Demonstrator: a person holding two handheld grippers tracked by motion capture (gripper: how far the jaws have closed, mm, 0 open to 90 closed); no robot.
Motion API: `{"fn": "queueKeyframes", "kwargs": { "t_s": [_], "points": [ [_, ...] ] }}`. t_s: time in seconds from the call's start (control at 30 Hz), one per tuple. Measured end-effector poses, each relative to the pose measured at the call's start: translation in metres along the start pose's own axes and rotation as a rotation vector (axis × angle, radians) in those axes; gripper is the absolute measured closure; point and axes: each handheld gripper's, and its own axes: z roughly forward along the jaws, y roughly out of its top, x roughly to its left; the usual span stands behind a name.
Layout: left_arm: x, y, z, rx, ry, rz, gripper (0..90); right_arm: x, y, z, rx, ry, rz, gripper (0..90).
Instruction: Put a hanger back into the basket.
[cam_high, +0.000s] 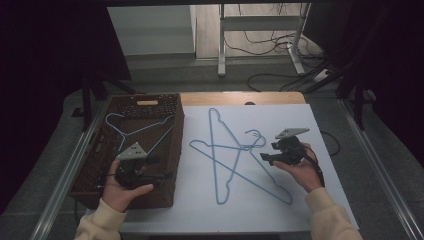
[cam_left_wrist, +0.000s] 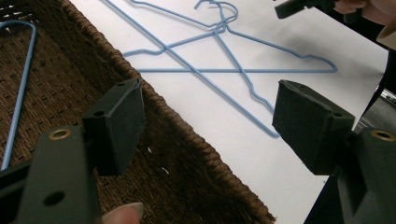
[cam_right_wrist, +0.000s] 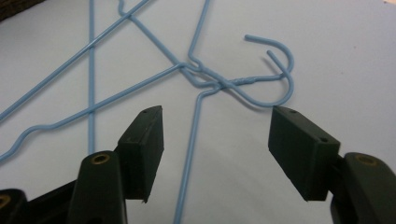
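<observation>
Two blue wire hangers (cam_high: 239, 148) lie crossed on the white tabletop (cam_high: 285, 117), their hooks (cam_right_wrist: 275, 98) tangled together. A third blue hanger (cam_high: 120, 131) rests inside the brown wicker basket (cam_high: 177, 145) on the left. My left gripper (cam_high: 167, 176) hovers over the basket's near right corner, open and empty (cam_left_wrist: 208, 100), above the basket rim (cam_left_wrist: 187, 135). My right gripper (cam_high: 264, 157) sits just right of the crossed hangers, open (cam_right_wrist: 217, 126). One hanger's wire (cam_right_wrist: 191, 140) runs on the table between its jaws, untouched by either pad.
The basket takes up the table's left third. Metal rails (cam_high: 65, 175) run along both sides of the table. Behind the far edge are a white stand (cam_high: 221, 45) and loose cables (cam_high: 280, 80) on the floor. Bare white surface lies near the front edge.
</observation>
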Motion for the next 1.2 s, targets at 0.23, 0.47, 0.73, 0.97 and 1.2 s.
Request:
{"fn": "queueKeyframes", "kwargs": {
  "t_s": [0.23, 0.47, 0.73, 0.97, 1.2],
  "points": [
    [-0.002, 0.000, 0.001, 0.003, -0.001, 0.006, 25.3, -0.008, 0.018, 0.018, 0.023, 0.001, 0.029, 53.2],
    [-0.004, 0.000, -0.001, -0.001, 0.001, 0.008, 25.3, -0.018, 0.032, 0.037, 0.065, -0.023, 0.053, 77.6],
    [-0.003, -0.002, -0.005, -0.012, 0.004, -0.004, 25.3, -0.030, 0.036, 0.068, 0.164, -0.053, 0.070, 87.8],
    [-0.005, -0.003, -0.006, -0.009, 0.009, 0.001, 25.3, -0.038, 0.034, 0.081, 0.197, -0.058, 0.088, 89.7],
    [-0.005, -0.003, -0.007, -0.012, 0.011, 0.000, 25.4, -0.039, 0.029, 0.076, 0.253, -0.044, 0.118, 89.8]
  ]
}}
